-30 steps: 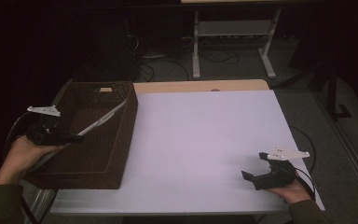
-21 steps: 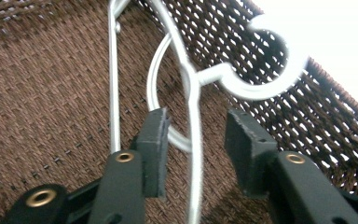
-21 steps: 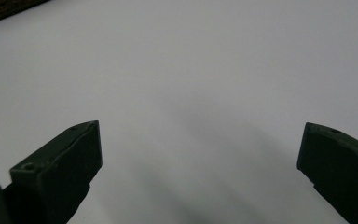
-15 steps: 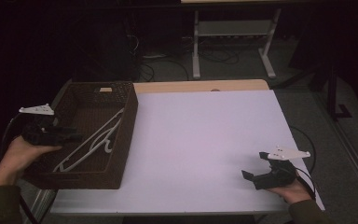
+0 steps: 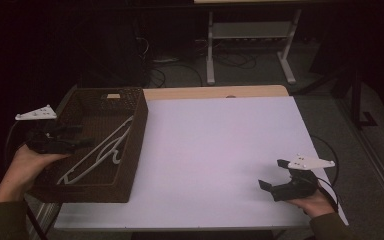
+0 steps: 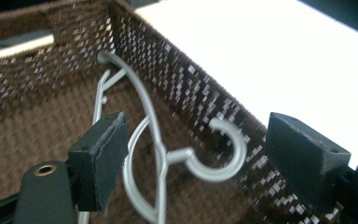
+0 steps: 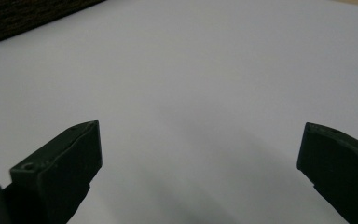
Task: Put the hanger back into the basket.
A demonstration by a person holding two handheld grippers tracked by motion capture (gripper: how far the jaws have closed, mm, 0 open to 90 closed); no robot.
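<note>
The white table (image 5: 220, 150) spreads out to the right of the left gripper (image 5: 75, 136) and runs ahead of and under the right gripper (image 5: 272, 174), bare in front of that gripper's jaws. At the table's left edge sits the brown woven basket (image 5: 135, 145); the left gripper hangs over its near-left rim, its jaws pointing in across the basket's floor.

Inside the basket lies the pale plastic hanger (image 5: 102, 152), stretched along the bottom below and ahead of the left gripper, its far end near the basket's right wall. In the left gripper view the hanger (image 6: 154, 154) lies beneath the gap between the two black pads, with its hook (image 6: 219, 154) curling toward the right-hand pad and resting close against the woven wall.

The left gripper's jaws have just been opening and now stand wide; the hanger shows between them but lower down, and neither pad presses on it. The right gripper is spread wide too, with nothing between its jaws, held in the person's hand (image 5: 315, 205) near the table's front right corner.

By my reading, the hanger has been let go into the basket, so the step in hand is the release. The next move likely calls for drawing the left gripper up and back from the rim without snagging the hook
</note>
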